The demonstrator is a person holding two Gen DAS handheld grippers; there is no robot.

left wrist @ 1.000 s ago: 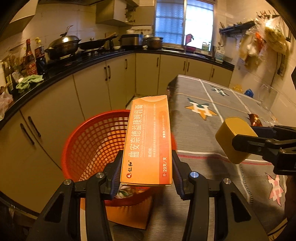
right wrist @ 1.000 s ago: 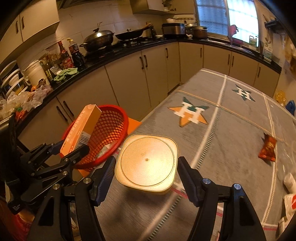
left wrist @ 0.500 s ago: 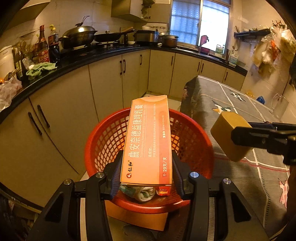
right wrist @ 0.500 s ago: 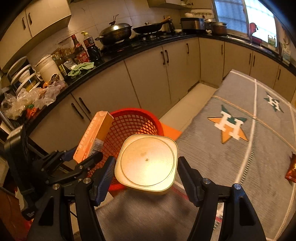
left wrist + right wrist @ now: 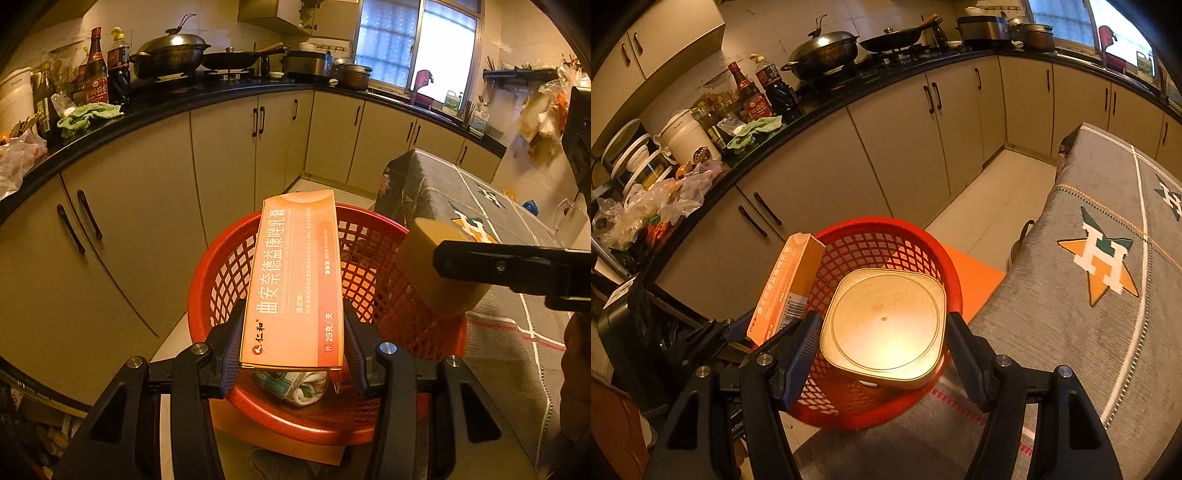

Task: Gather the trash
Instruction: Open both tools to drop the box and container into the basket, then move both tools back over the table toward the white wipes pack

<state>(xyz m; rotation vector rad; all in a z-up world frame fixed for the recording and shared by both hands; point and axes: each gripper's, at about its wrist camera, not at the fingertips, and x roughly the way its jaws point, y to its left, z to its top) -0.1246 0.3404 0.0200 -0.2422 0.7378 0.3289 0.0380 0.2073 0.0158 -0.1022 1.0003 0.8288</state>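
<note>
Left wrist view: your left gripper (image 5: 291, 347) pinching the orange box (image 5: 295, 284) above the red basket (image 5: 229, 269), crumpled trash (image 5: 295, 384) inside; right wrist view: your right gripper (image 5: 882, 350) clamping the gold container (image 5: 882, 325) over the basket (image 5: 886, 236), beside the table (image 5: 1071, 332).

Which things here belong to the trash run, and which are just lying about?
Job:
- orange box in left gripper
- gold tub in right gripper
- red basket, some trash already inside

Lying about:
- wok
- sauce bottles
- green cloth
- tablecloth
</note>
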